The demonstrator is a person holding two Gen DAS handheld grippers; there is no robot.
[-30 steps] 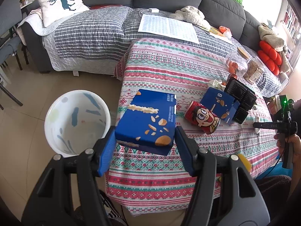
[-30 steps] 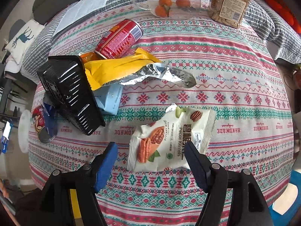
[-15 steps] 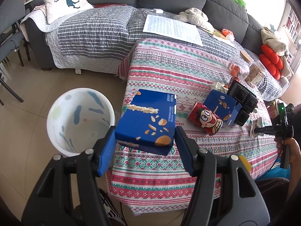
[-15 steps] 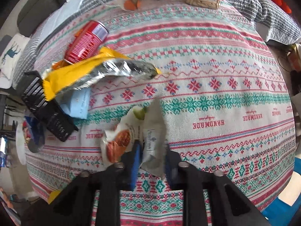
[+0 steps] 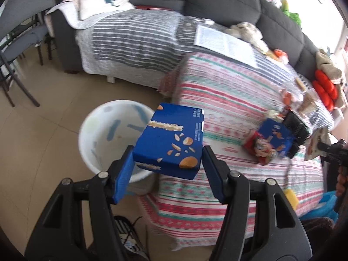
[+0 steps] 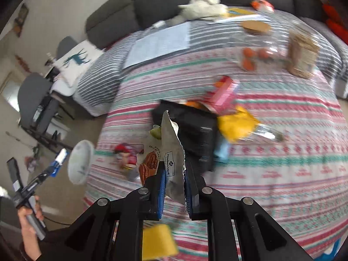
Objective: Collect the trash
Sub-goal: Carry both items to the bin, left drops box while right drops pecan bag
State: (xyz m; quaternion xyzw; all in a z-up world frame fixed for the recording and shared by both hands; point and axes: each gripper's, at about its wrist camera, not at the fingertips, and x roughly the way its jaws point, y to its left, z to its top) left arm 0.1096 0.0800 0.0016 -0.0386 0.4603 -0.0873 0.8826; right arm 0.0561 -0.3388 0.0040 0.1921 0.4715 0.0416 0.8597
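Observation:
My left gripper [image 5: 167, 154] is shut on a blue snack box [image 5: 171, 139], held in the air over the table's edge beside the white bin [image 5: 97, 130] on the floor. In the right wrist view my right gripper [image 6: 175, 169] has its jaws closing on a white pecan packet [image 6: 169, 139]. Both pads press on the packet, which is lifted above the striped tablecloth [image 6: 282, 152]. Left on the table are a black tray [image 6: 195, 130], a yellow foil wrapper [image 6: 237, 126], a red can [image 6: 224, 93], a cartoon-face can [image 5: 258, 150] and a second blue box [image 5: 276, 134].
Two clear jars [image 6: 258, 50] stand at the table's far side. The grey sofa [image 5: 217, 2] with a striped cover runs behind the table. Chairs [image 5: 19, 50] stand on the tiled floor left of the bin. A yellow object [image 6: 158, 243] lies near the table's front edge.
My right gripper closed on the pecan packet and lifted it off the cloth. My left gripper carried the blue box leftward, closer to the bin.

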